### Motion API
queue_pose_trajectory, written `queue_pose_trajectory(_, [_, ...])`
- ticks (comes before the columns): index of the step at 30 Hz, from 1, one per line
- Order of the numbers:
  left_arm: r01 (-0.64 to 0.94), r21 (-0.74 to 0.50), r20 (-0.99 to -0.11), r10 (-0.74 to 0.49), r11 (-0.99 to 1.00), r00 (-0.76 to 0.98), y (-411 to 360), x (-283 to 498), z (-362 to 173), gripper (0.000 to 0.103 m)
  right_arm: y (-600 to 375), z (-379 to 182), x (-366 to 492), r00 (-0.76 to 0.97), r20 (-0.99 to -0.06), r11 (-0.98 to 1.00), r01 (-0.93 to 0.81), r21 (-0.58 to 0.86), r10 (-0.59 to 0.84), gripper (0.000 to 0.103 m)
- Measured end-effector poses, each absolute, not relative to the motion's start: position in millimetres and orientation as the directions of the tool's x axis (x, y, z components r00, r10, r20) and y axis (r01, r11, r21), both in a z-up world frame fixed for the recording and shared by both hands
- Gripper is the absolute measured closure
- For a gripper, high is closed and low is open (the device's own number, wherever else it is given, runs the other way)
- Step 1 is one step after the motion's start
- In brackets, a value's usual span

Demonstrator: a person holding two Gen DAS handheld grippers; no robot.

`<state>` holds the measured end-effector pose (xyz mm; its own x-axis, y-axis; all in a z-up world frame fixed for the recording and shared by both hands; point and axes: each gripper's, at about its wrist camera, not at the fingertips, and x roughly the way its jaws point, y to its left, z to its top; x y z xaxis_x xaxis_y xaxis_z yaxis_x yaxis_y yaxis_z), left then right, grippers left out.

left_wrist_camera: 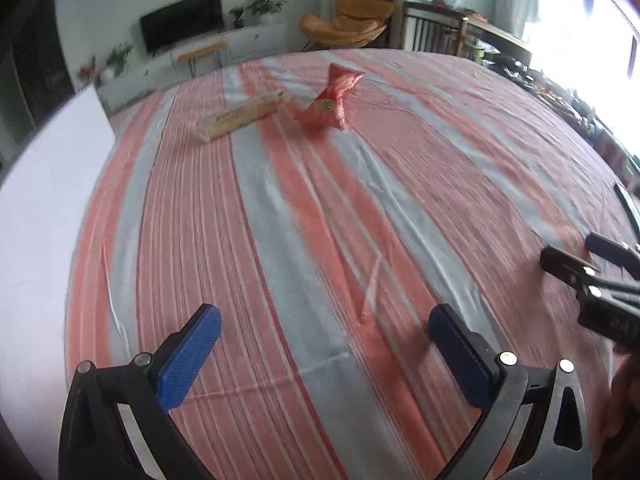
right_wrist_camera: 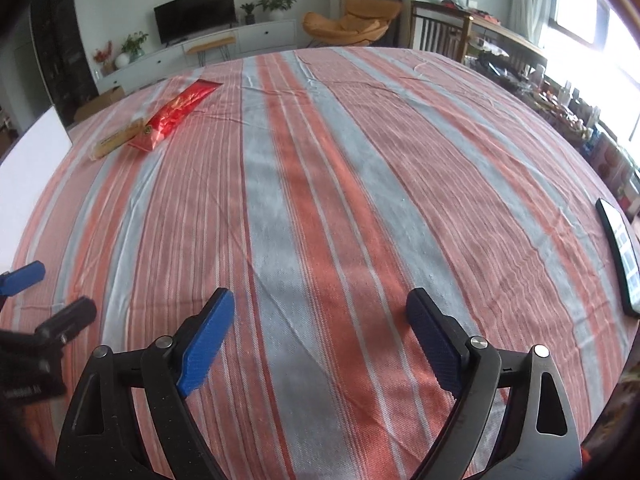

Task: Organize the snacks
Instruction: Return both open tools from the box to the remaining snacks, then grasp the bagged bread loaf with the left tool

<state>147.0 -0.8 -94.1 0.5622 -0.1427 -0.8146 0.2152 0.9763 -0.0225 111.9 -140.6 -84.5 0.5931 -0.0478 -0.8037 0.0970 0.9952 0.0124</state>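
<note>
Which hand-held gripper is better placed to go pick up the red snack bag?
Probably the left hand-held gripper. The red snack bag lies nearly straight ahead of its open fingers, while from the right hand-held gripper the bag sits far off to the left, beside the cracker pack.

- One red snack bag (left_wrist_camera: 330, 98) is lying on the striped cloth.
- One tan cracker pack (left_wrist_camera: 240, 116) is lying there.
- One phone (right_wrist_camera: 619, 256) is resting there.
- Two grippers are showing.
</note>
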Motion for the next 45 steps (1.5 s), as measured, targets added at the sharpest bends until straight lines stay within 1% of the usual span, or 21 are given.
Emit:
queue_pose_trajectory(21, [0.204, -0.022, -0.813, -0.136, 0.979, 0.566, 0.8, 145.8, -96.5, 0.0, -141.4, -84.0, 111.0, 0.591, -0.805, 0.995, 0.095, 0.009, -0.049, 0.011])
queue_pose_trajectory(23, [0.233, -0.02, -0.833, -0.145, 0.972, 0.533, 0.8, 149.5, -95.1, 0.0, -141.9, -84.1, 110.6, 0.591, -0.805, 0.996, 0.094, 0.01, -0.048, 0.011])
queue_pose_trajectory(25, [0.248, -0.026, -0.857, -0.15, 0.968, 0.492, 1.6, 159.8, -91.4, 0.001, -141.7, -83.8, 111.0, 0.591, -0.805, 0.996, 0.093, 0.009, -0.048, 0.011])
queue_pose_trajectory(27, [0.251, -0.02, -0.853, -0.147, 0.968, 0.5, 4.6, 172.3, -74.0, 0.001, -141.6, -83.9, 110.9, 0.591, -0.805, 0.996, 0.094, 0.009, -0.049, 0.011])
queue_pose_trajectory(30, [0.256, 0.024, -0.843, -0.118, 0.967, 0.524, 8.1, 204.1, -43.1, 0.0, -141.7, -83.8, 110.9, 0.591, -0.805, 0.996, 0.094, 0.009, -0.048, 0.011])
queue_pose_trajectory(33, [0.301, 0.091, -0.878, -0.066, 0.949, 0.474, 9.7, 252.1, -32.8, 0.0, -141.7, -83.8, 110.9, 0.591, -0.805, 0.996, 0.094, 0.009, -0.048, 0.011])
queue_pose_trajectory(37, [0.293, 0.175, -0.889, 0.023, 0.94, 0.458, 23.3, 310.5, -39.6, 0.0, -141.7, -83.7, 110.9, 0.591, -0.805, 0.996, 0.094, 0.009, -0.048, 0.011])
queue_pose_trajectory(41, [0.29, 0.152, -0.9, 0.011, 0.945, 0.436, 32.0, 341.0, -56.2, 0.001, -141.7, -83.7, 110.9, 0.591, -0.805, 0.996, 0.093, 0.009, -0.049, 0.011])
queue_pose_trajectory(45, [0.374, 0.155, -0.91, -0.015, 0.914, 0.414, 24.7, 352.3, -71.5, 0.001, -141.7, -83.6, 110.9, 0.591, -0.805, 0.996, 0.094, 0.009, -0.049, 0.011])
